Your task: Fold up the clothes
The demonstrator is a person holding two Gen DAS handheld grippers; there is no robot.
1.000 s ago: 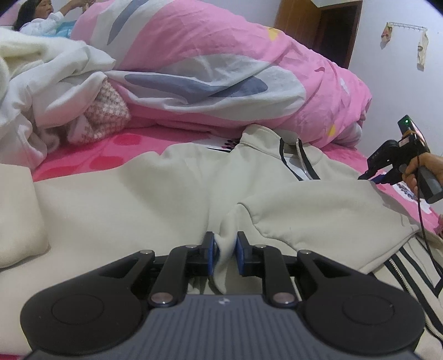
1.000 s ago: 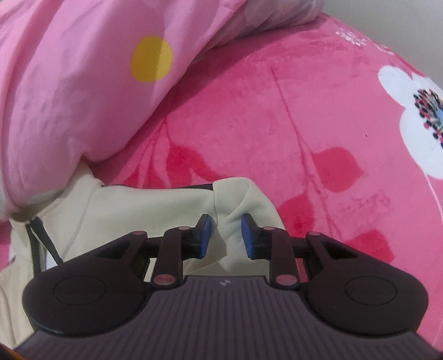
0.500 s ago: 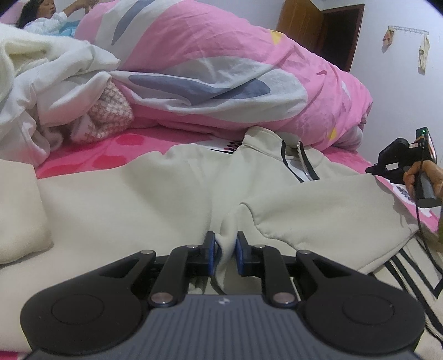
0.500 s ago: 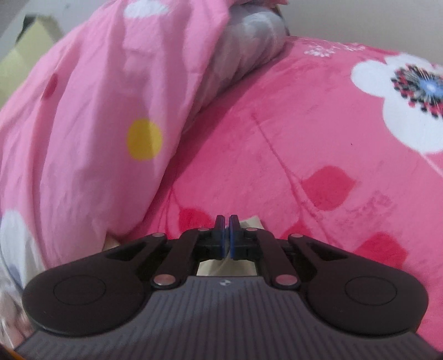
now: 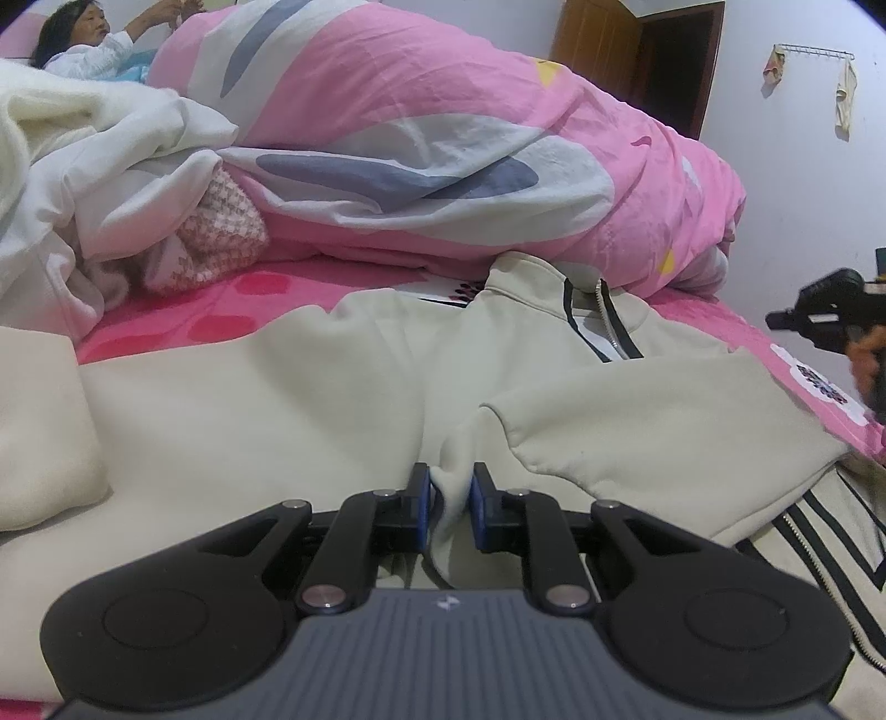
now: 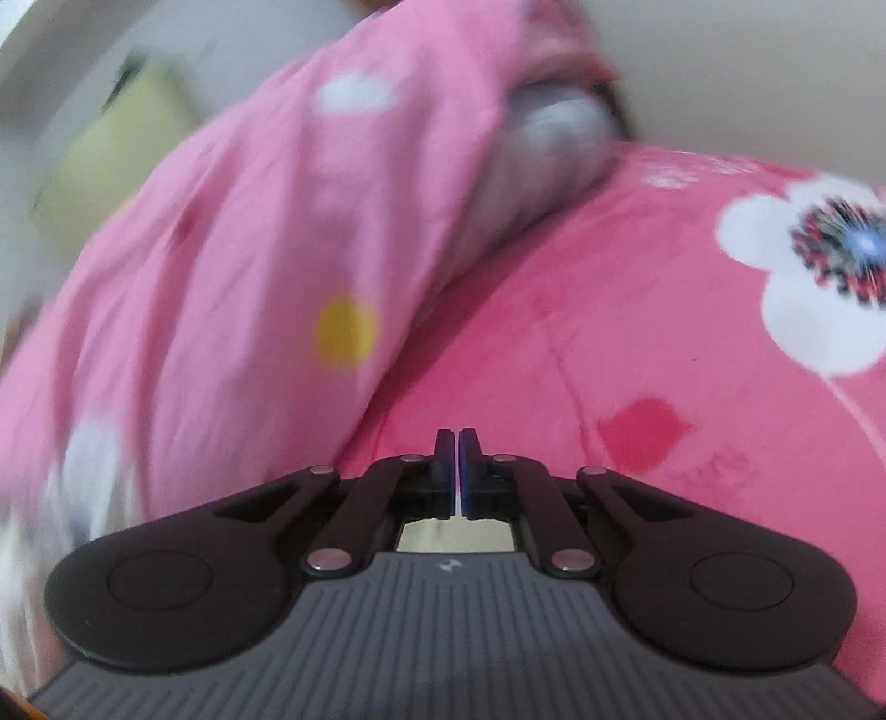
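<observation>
A cream zip-up jacket [image 5: 332, 399] lies spread on the bed, collar toward the pink duvet, with one sleeve [image 5: 637, 432] folded across its front. My left gripper [image 5: 449, 498] is shut on a raised fold of the jacket near the sleeve's cuff. In the left wrist view my right gripper [image 5: 775, 320] is held by a hand off the jacket's right edge, above the bed. In its own view the right gripper [image 6: 457, 443] is shut with its pads together and nothing between them; a sliver of cream cloth [image 6: 454, 534] shows below it.
A bulky pink duvet [image 5: 443, 138] lies behind the jacket and fills the left of the right wrist view [image 6: 249, 277]. White bedding [image 5: 83, 183] is piled at the left, with a person [image 5: 83, 39] beyond. A black-striped garment [image 5: 830, 531] lies under the jacket's right side on the pink flowered sheet [image 6: 664, 387].
The right gripper, open around a cream fold one second ago, has shut and moved up and right, away from the jacket. The left gripper keeps its hold and has barely moved.
</observation>
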